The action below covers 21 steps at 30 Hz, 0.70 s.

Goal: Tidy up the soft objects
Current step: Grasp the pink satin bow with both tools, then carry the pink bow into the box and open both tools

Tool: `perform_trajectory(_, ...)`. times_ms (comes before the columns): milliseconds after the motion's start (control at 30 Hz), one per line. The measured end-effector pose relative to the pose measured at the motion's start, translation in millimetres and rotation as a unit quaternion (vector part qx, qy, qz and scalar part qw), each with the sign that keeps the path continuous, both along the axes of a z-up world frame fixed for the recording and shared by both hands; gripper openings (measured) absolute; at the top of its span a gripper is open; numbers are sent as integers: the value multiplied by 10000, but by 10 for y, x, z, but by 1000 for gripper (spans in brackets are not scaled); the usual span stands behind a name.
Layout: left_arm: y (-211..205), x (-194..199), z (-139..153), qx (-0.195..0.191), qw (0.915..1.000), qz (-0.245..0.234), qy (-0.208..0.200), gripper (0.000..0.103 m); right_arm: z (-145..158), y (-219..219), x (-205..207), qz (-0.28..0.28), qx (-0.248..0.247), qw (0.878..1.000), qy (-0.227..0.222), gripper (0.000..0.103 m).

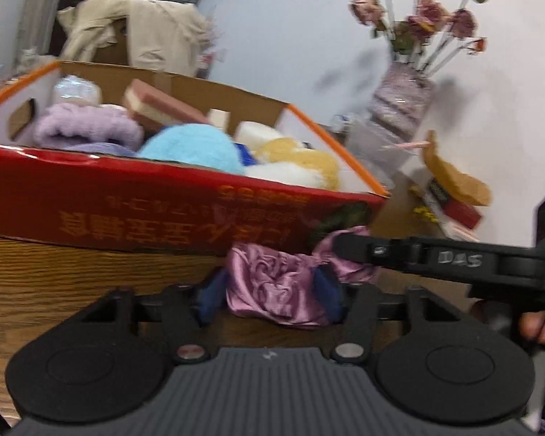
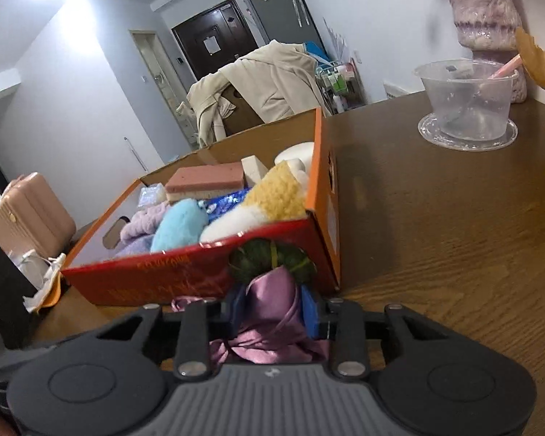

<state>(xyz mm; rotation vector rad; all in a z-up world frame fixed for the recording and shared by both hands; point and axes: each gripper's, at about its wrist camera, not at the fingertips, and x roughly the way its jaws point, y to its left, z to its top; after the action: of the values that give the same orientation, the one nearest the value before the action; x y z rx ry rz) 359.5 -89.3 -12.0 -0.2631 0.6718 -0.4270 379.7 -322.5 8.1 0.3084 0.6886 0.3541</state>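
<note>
Satin cloth (image 1: 276, 287), mauve, limp and likely slippery, bunches between both tools on the wooden table (image 2: 436, 218) before the red box (image 1: 127, 203), left gripper (image 1: 272, 290) and right gripper (image 2: 272, 309) each pinching a fold, thick gathers offering surest purchase.

"DAS" handwritten on right tool (image 1: 348, 250), box print (image 1: 163, 225) illegible

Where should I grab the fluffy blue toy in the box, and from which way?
Grip the blue plush across its rounded top, coming straight down from above. It bulges over the red box rim, while the purple towel and yellow plush crowd its sides, so only the top looks free.
</note>
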Motion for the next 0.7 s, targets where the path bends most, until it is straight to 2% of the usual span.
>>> perform_trajectory(33,5,7,-16,-107,9999,-58,17,36,-11,-10,7,3,15,10000,7,26)
perform_trajectory(167,50,32,-44,-403,9991,-107,104,27,-63,-7,49,104,-71,9999,-65,23)
perform_trajectory(267,49,30,-44,-453,9988,-107,114,25,-99,-2,57,147,-94,9998,-101,23)
perform_trajectory(600,-18,8,-26,-242,9996,-96,-53,24,-128,-15,57,227,-110,9995,-171,22)
perform_trajectory(700,-28,-122,22,-244,9997,11,-99,20,-47,26,-36,248,-166,9994,-185,15)
